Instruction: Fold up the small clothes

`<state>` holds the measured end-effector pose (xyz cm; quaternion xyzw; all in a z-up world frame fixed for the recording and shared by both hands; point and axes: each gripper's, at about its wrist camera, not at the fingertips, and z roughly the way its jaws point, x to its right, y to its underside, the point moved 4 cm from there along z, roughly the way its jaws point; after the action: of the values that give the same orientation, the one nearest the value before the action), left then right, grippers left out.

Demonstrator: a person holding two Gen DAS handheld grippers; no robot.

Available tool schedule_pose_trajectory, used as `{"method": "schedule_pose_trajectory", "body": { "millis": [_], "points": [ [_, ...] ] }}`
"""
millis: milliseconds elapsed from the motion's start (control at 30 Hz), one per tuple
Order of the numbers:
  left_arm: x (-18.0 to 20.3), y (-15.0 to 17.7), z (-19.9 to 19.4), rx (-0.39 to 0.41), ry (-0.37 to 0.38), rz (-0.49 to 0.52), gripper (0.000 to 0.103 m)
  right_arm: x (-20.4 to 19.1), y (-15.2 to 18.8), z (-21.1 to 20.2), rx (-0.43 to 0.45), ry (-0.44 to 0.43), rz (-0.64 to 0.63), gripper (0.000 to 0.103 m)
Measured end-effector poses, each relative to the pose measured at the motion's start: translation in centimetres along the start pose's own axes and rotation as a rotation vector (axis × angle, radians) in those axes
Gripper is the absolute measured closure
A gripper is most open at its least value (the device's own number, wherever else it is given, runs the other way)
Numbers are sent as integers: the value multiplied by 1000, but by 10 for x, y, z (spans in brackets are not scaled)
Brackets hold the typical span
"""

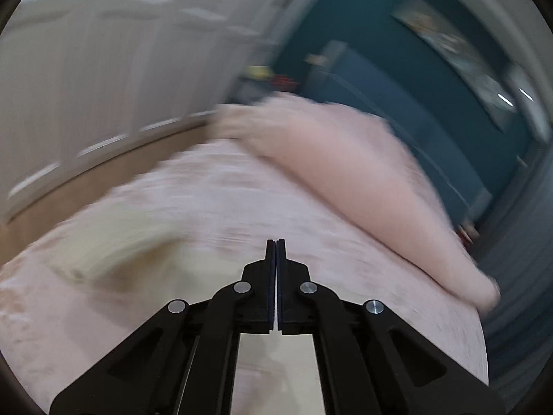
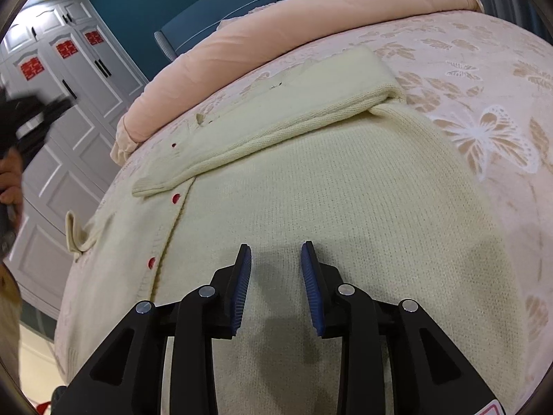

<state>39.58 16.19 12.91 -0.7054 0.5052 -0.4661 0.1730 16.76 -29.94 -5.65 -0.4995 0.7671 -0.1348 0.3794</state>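
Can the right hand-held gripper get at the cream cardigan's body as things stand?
Probably yes: the right hand-held gripper is open just above the cream cardigan, with nothing between its pads and the knit.

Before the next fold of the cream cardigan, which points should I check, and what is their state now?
1. Sleeve folded across the cream cardigan: ok.
2. Right gripper open, nothing between its fingers: ok.
3. Left gripper shut and empty, not ready to grasp: not ok.
4. Left wrist view sharp enough to aim: not ok, blurred.
5. Cardigan lies flat on the bedspread: ok where visible; near hem hidden.
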Motion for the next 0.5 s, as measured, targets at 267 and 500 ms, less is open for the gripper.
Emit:
{"method": "schedule_pose_trajectory", "body": {
  "millis": [267, 500],
  "points": [
    [230, 192, 47, -336, 296, 271, 100, 6, 0, -1, 7, -89, 51, 70],
    [109, 205, 72, -375, 12, 33, 54, 4, 1, 0, 8, -81, 39, 69]
  ]
}}
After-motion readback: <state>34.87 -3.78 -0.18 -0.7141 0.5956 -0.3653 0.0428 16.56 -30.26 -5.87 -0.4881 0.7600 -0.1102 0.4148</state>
